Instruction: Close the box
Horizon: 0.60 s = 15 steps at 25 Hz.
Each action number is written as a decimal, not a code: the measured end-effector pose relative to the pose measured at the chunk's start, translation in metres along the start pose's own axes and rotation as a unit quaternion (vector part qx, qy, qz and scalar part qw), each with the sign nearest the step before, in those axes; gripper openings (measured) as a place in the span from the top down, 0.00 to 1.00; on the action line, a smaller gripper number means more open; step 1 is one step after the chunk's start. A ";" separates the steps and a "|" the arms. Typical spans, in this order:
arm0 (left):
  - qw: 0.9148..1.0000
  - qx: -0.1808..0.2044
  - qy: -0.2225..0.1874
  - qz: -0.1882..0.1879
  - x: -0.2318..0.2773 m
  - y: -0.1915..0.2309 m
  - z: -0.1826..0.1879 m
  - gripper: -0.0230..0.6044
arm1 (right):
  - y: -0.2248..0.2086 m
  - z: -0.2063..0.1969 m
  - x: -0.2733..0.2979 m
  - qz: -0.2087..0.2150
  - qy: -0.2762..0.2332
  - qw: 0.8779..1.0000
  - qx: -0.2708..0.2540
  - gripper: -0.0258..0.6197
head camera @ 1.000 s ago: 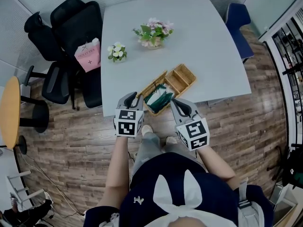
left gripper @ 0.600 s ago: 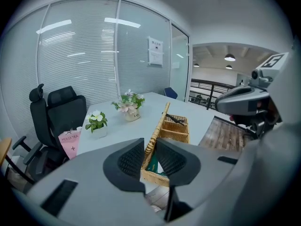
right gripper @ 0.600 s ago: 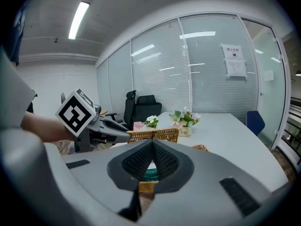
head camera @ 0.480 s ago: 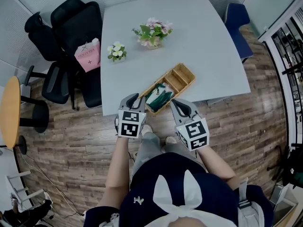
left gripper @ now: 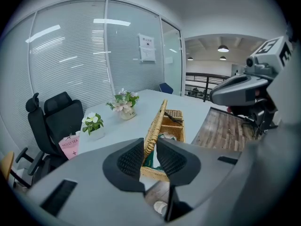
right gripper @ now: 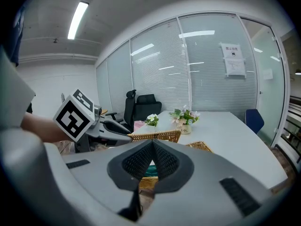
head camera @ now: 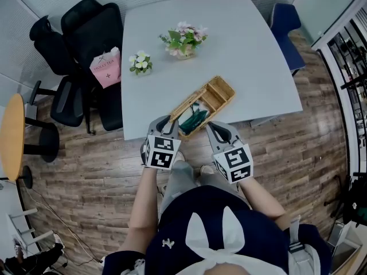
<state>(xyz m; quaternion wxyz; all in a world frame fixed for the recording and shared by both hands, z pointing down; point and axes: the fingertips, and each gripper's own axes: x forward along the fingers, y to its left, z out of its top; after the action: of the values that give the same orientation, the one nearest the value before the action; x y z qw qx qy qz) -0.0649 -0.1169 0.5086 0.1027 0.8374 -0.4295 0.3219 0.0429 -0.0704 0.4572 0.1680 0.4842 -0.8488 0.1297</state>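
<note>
A wicker box [head camera: 216,93] lies at the near edge of the grey table [head camera: 241,44], with green contents [head camera: 195,118] in its near compartment. Its wicker lid [head camera: 184,105] stands raised on edge along the box's left side. My left gripper [head camera: 168,121] is shut on the lid's near end; in the left gripper view the lid [left gripper: 158,120] runs away from between the pads of that gripper [left gripper: 150,149]. My right gripper [head camera: 213,126] hovers at the box's near right corner, its jaws shut with nothing between them [right gripper: 151,147]. Beyond them the lid [right gripper: 157,135] shows.
Two flower pots [head camera: 184,39] [head camera: 140,63] stand farther back on the table. A black chair [head camera: 86,33] with a pink bag [head camera: 106,66] is at the left, a blue chair [head camera: 287,20] at the right, and a round wooden table [head camera: 10,136] at far left.
The lid has swung up from lying open on the left to standing nearly on edge. My left gripper has shifted slightly right with it. The right gripper has barely moved.
</note>
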 end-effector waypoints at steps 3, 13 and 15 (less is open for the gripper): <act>1.000 0.008 0.002 -0.001 0.000 -0.004 -0.002 0.82 | 0.000 -0.001 -0.002 0.000 0.000 1.000 0.001 0.95; 0.999 0.048 0.016 0.001 0.002 -0.017 -0.008 0.82 | -0.002 -0.007 -0.009 -0.001 0.004 1.000 0.003 0.96; 0.998 0.054 0.018 0.002 0.002 -0.020 -0.009 0.81 | -0.001 -0.008 -0.010 -0.001 0.004 1.000 0.004 0.96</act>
<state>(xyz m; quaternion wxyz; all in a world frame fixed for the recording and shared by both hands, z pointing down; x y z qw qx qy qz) -0.0530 -0.1018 0.5188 0.0650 0.8351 -0.4110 0.3598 0.0502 -0.0598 0.4602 0.1701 0.4853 -0.8470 0.1346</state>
